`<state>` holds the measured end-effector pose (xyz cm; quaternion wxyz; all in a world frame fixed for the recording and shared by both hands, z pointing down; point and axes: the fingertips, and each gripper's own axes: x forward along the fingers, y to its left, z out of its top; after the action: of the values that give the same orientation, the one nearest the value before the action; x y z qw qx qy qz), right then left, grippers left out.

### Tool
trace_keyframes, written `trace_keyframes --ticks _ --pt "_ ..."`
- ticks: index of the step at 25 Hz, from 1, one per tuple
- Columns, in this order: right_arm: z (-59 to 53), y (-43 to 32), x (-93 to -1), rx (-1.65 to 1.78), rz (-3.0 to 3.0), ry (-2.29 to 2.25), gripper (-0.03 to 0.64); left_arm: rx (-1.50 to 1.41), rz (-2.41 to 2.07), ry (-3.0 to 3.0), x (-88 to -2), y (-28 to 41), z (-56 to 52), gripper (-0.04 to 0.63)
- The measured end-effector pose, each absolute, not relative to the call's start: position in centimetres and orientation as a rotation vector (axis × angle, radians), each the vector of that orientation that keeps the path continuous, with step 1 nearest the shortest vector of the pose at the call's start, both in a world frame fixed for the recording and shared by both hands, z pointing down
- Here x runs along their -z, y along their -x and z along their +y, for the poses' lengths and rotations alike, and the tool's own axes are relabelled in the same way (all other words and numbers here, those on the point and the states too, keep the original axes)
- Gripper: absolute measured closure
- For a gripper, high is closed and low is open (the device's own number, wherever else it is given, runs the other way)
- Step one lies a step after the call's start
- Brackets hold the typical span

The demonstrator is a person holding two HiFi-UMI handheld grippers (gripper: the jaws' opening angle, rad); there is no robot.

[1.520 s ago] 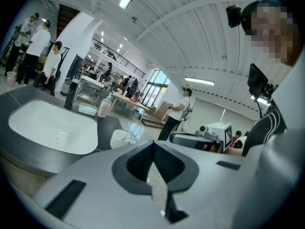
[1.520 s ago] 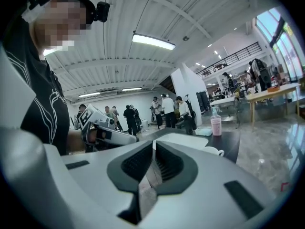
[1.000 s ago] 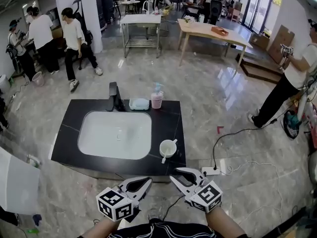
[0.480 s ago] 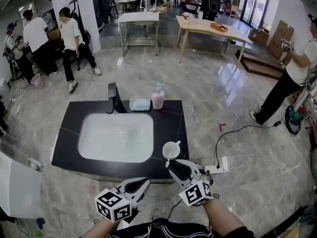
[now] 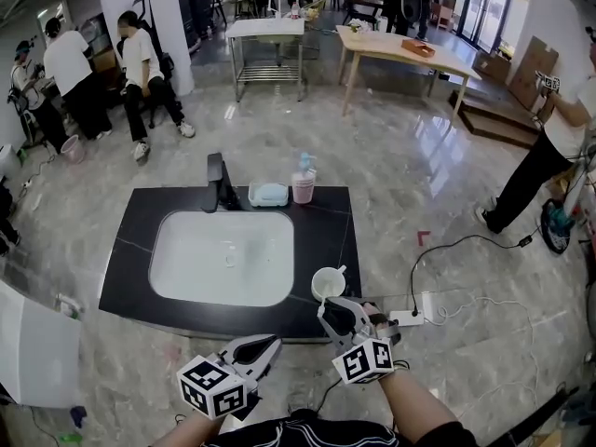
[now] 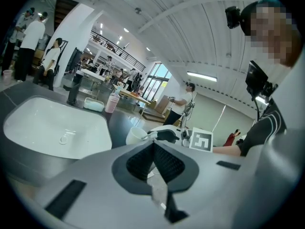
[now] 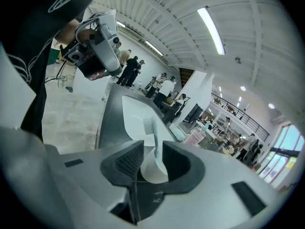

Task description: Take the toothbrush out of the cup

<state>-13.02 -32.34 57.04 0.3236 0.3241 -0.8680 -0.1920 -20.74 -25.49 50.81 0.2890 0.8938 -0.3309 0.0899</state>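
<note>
Right gripper has rolled over and dropped to the bench front corner. Its fingers have just been opening and pinch nothing. The toothbrush is in the cup just ahead. Left gripper fingers are pressed together, off the edge.

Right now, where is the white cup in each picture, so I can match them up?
Head view: the cup sits just right of the sink's near corner.
Left gripper view: the cup is in the middle, right of the sink.
Right gripper view: the cup is low in the middle, in front of the sink.
Shared landmark: the white sink.
</note>
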Motion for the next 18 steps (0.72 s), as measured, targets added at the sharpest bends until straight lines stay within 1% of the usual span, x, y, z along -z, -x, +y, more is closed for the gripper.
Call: trace_keyframes --ticks 2,3,5,6,18 --pt "-32.6 13.1 -57.1 0.526 -2.261 -0.857 0.492 -0.244 -0.888 -2.384 -50.8 20.9 -25.4 0.597" --pt "-32.8 13.1 -56.9 0.535 -2.259 -0.871 0.512 -0.245 -0.89 -2.384 -50.8 20.9 -25.4 0.597" --pt "-33.1 13.0 -56.5 0.555 -2.26 -0.901 0.579 -0.245 -0.897 -2.383 -50.8 21.0 -25.4 0.597" --pt "-33.2 13.0 -56.4 0.561 -2.261 -0.908 0.587 -0.246 -0.899 -2.383 -50.7 21.0 -25.3 0.597" --pt "-33.8 12.7 -55.7 0.531 -2.303 -0.961 0.592 -0.247 -0.938 -2.375 -50.7 21.3 -24.7 0.597"
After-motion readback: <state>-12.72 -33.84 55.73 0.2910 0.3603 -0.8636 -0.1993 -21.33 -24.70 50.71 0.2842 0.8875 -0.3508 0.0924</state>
